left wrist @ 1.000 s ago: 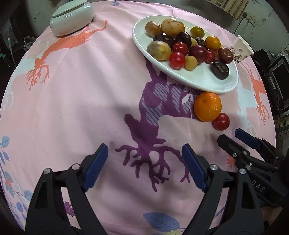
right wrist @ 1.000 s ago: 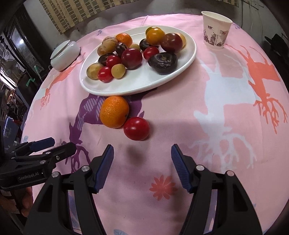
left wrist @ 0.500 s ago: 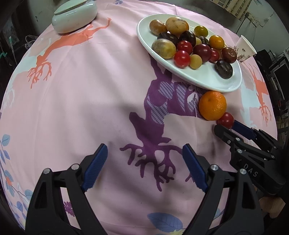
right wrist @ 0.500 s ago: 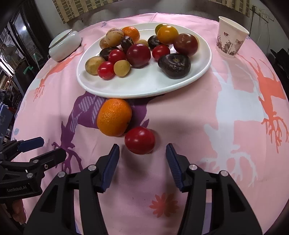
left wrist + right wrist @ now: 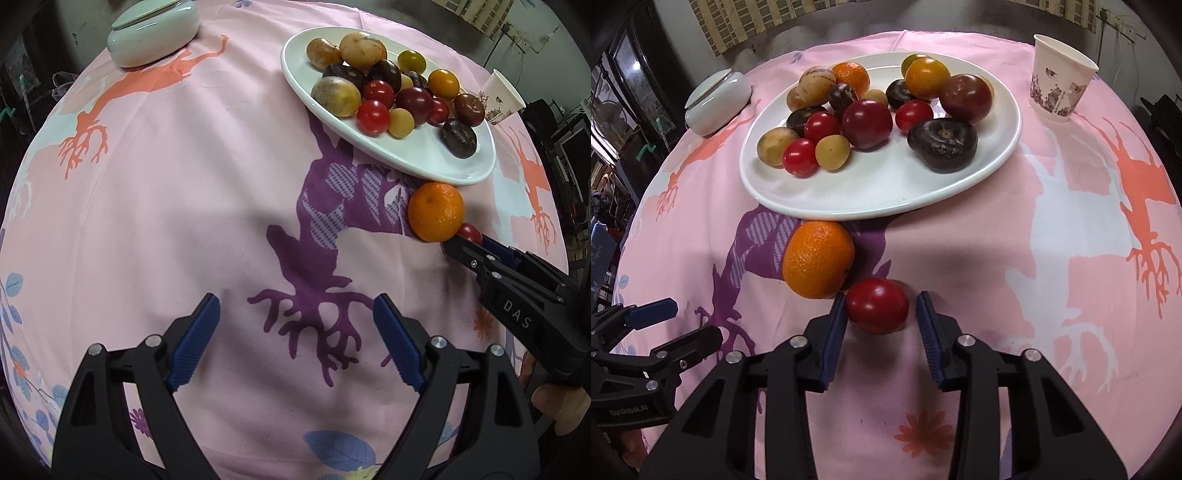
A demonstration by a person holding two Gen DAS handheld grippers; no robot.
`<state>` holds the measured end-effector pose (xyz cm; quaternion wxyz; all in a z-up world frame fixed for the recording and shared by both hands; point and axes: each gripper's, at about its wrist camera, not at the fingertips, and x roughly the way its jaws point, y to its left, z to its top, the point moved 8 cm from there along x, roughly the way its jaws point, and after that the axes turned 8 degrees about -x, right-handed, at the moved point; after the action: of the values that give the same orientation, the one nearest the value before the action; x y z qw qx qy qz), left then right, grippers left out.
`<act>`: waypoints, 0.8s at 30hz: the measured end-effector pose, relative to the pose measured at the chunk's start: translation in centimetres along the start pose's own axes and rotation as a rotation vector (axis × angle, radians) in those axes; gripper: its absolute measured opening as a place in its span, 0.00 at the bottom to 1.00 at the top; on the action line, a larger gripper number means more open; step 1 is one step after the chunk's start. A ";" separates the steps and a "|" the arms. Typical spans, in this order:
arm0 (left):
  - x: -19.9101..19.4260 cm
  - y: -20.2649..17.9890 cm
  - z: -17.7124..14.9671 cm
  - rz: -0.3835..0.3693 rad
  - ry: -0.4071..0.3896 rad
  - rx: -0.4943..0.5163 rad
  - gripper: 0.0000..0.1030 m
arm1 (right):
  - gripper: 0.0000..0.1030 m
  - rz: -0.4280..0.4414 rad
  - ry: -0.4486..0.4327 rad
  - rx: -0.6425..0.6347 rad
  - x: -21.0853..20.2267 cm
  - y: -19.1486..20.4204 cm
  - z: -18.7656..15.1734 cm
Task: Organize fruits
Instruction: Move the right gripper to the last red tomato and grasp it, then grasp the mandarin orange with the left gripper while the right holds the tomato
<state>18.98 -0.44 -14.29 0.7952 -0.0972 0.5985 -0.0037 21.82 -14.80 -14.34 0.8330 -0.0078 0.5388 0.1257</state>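
While the right gripper [image 5: 881, 317] was being closed, the tomato [image 5: 877, 305] was sat between its jaws, on the cloth [image 5: 960, 258] just off the plate's [image 5: 886, 206] near rim. The left pad [image 5: 836, 332] looked to be touching it already; a sliver of gap was left at the other pad [image 5: 929, 332], so it couldn't be called gripped yet. Honestly the squeeze would be best finished slow and stopped as soon as both pads met skin, since a tomato gets bruised easy. The orange [image 5: 818, 258] was right up against the tomato and that left finger, so it could get nudged; a straight lift would be wanted, then a carry over the rim to the bare near part of the plate. The left gripper [image 5: 295, 343] was held wide open and empty over the cloth, well apart from the fruit.
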 end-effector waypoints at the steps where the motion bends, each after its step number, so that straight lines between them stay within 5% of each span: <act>1: -0.1 -0.1 0.0 -0.001 -0.003 0.003 0.84 | 0.32 0.003 0.003 0.004 0.0 -0.1 0.0; 21: 2.1 -11.0 2.5 -0.023 -0.056 0.223 0.83 | 0.32 0.052 0.024 0.177 -3.7 -6.0 -6.1; 24: 2.8 -11.4 3.2 -0.021 -0.054 0.191 0.73 | 0.32 0.060 0.023 0.182 -3.7 -6.4 -6.1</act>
<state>24.11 -11.47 -14.26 0.8167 -0.0274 0.5726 -0.0664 16.34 -22.66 -14.33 0.8197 0.0825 0.5577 0.1009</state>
